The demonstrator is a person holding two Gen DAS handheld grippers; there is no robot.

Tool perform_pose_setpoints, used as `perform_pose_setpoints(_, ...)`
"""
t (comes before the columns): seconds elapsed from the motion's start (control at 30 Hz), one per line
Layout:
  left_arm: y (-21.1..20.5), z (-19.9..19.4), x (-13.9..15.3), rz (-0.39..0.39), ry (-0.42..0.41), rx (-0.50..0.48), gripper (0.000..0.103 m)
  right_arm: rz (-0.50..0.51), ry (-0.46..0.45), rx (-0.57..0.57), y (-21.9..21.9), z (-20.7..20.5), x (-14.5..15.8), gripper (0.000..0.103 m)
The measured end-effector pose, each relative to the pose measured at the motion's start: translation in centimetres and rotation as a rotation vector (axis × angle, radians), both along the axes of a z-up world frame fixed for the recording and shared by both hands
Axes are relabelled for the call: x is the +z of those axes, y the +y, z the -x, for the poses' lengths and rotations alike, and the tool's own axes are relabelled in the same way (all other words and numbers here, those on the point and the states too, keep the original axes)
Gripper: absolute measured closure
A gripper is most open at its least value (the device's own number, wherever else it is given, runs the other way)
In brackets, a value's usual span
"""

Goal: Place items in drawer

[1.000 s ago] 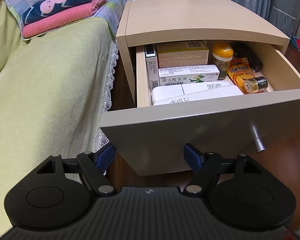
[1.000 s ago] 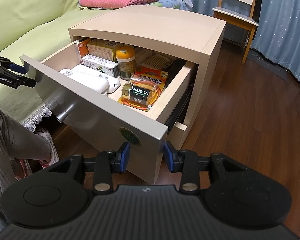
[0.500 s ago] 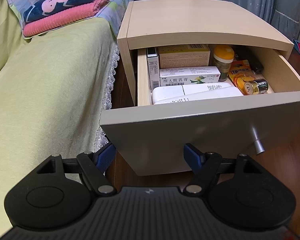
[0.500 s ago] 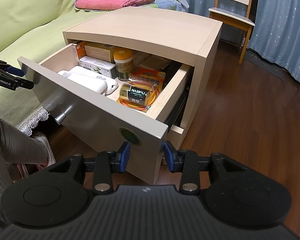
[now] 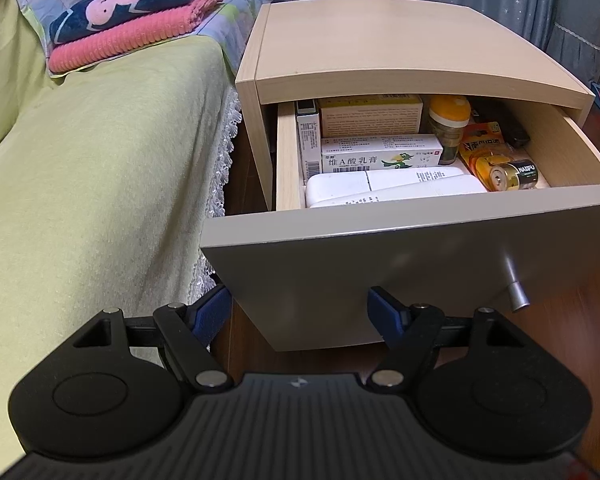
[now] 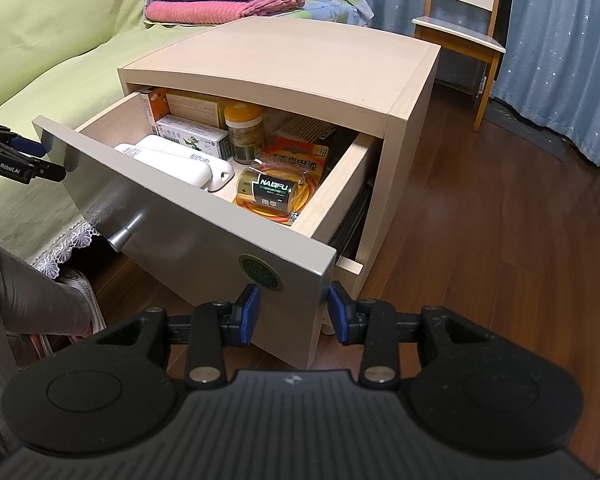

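From the left wrist camera, the left gripper [image 5: 300, 312] sits low in front of the drawer [image 5: 380, 276], its blue-padded fingers [image 5: 384, 312] spread wide with nothing between them but the lower left part of the grey drawer front behind. The drawer is pulled out of the pale wooden nightstand [image 5: 400, 48] and is packed: a long white case [image 5: 392, 190] lies along the front, a white ointment box [image 5: 380, 158] with a small green bird printed on it sits behind that, a tan carton [image 5: 370, 120] stands at the back, a yellow-capped jar [image 5: 449, 120] is upright near the middle, and a battery pack [image 5: 500, 164] lies at the right. A metal knob [image 5: 514, 288] sticks out of the drawer front. Left of the nightstand a bed with a green cover [image 5: 92, 184] carries folded blankets [image 5: 136, 20] (navy on pink). From the right wrist camera, the right gripper [image 6: 292, 314] is also parted, though more narrowly, its pads [image 6: 250, 312] standing on either side of the lower right corner of the drawer front; whether they touch the panel cannot be told. The same white case [image 6: 180, 164], jar [image 6: 244, 132] and battery pack [image 6: 276, 192] lie inside. The left gripper's tip [image 6: 24, 160] shows at the drawer's far corner, a grey-sleeved limb [image 6: 32, 300] is at lower left, and a chair [image 6: 464, 28] stands before blue curtains [image 6: 560, 48].
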State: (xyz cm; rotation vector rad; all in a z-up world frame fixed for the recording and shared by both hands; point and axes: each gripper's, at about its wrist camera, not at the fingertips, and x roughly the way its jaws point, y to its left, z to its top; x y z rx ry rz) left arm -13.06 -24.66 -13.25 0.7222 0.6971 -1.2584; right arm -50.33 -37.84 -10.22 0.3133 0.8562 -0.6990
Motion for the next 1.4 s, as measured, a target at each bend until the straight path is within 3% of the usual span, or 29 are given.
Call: perform_pose_setpoints(1.4, -0.33, -0.10, -0.08, -0.004, 0.001, 0.046, 0.027, 0.017, -0.016, -0.025, -0.30, 0.07, -0.01, 0.069)
